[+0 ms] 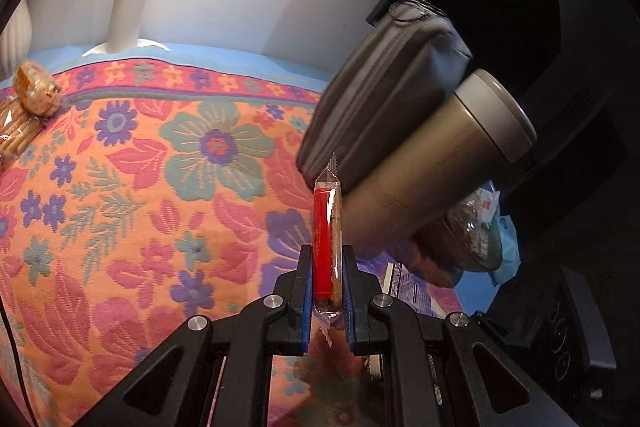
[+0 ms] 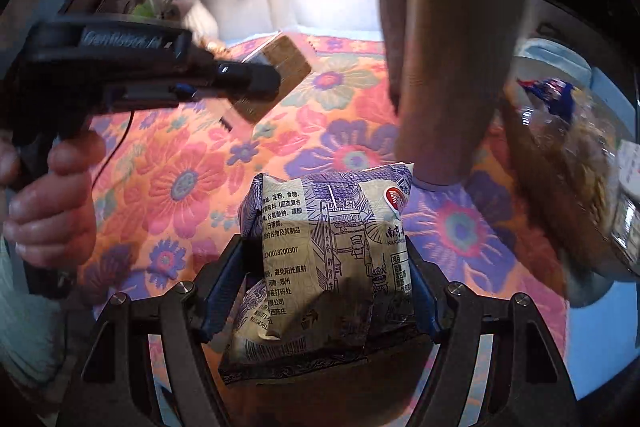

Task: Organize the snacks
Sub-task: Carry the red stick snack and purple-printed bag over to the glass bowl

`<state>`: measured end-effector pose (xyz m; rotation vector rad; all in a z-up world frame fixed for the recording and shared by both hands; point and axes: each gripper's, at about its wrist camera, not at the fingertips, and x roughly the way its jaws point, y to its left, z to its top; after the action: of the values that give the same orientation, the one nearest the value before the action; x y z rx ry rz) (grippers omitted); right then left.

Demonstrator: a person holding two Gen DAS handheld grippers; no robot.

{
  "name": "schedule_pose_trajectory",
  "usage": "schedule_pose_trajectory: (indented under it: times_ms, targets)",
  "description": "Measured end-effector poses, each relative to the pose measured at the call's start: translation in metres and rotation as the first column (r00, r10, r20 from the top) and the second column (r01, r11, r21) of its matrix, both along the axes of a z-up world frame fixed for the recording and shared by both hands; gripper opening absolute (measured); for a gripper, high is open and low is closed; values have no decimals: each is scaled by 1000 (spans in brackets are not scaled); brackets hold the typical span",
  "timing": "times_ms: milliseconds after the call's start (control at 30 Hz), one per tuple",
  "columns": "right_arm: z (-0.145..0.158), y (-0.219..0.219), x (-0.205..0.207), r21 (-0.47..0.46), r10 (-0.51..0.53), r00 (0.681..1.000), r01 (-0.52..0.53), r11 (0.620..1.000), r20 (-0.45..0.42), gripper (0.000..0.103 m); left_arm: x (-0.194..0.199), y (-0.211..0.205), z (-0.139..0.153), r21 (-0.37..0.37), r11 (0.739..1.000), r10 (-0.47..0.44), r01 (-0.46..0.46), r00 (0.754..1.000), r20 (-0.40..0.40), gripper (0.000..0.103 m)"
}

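The left hand-held gripper [image 1: 328, 283] pinches a slim red snack stick [image 1: 326, 239]; the right hand-held gripper [image 2: 320, 283] clasps a printed snack packet [image 2: 332, 251]. Both seem mid-carry above the flowered desk [image 1: 160, 187]. Next comes choosing where to set them.

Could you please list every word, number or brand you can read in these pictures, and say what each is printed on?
"NANJING", "241018200307": purple-and-cream snack packet in the right gripper.
Its Chinese print: mostly too small to quote.
"GenRobot.AI", blurred: left gripper body.
Red snack stick: print unreadable.

Surface covered by floral cloth [image 1: 160, 167]; grey pouch [image 1: 384, 87], bronze tumbler [image 1: 436, 167], wrapped biscuits [image 1: 24, 115] seen resting on it.
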<state>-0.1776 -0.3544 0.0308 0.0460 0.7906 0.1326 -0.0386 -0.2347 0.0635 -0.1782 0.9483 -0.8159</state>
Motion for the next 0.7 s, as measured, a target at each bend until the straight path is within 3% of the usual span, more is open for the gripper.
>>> schedule_pose_trajectory:
  times_ms: [367, 700]
  targets:
    - [38, -50, -41, 21, -119, 983, 118, 993, 139, 72, -62, -46, 32, 39, 990, -137, 133, 982, 132, 11]
    - [58, -121, -63, 79, -277, 940, 266, 961, 199, 72, -88, -105, 54, 76, 976, -217, 205, 952, 215, 11]
